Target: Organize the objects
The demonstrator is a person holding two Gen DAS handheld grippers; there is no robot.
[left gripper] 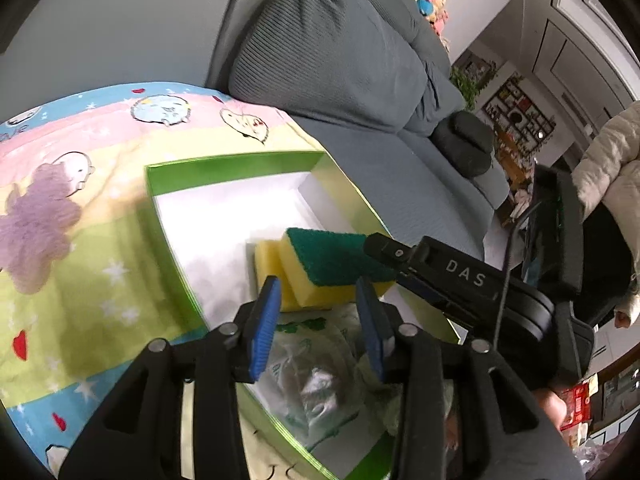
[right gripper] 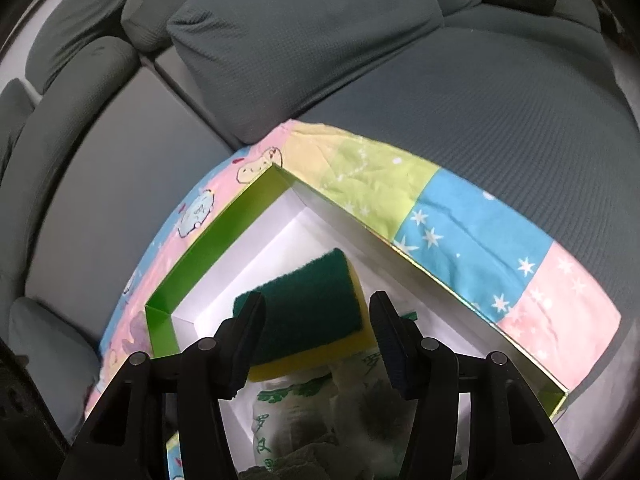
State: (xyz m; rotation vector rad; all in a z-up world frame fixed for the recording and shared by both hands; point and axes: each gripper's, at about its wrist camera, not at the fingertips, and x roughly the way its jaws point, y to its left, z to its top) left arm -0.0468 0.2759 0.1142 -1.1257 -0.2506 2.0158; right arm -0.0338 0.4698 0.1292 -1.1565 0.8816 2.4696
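Observation:
A green box point(left gripper: 224, 174) with a white inside lies on a colourful blanket point(left gripper: 80, 200). In it lie two yellow sponges, the upper one with a green scouring top point(left gripper: 332, 260), and a clear plastic bag with green print point(left gripper: 316, 364). My left gripper point(left gripper: 318, 324) is open and empty above the bag, just short of the sponges. My right gripper point(right gripper: 316, 340) is open, its jaws on either side of the green-topped sponge point(right gripper: 308, 312) without closing on it; it also shows in the left wrist view point(left gripper: 440, 276). The box rim point(right gripper: 200, 252) and the bag point(right gripper: 320, 412) show below it.
A grey sofa with cushions point(left gripper: 340, 52) stands behind the blanket point(right gripper: 460, 220), with its seat point(right gripper: 480, 92) to the right. A person in a pale jacket point(left gripper: 612, 160) and shelves are at the far right.

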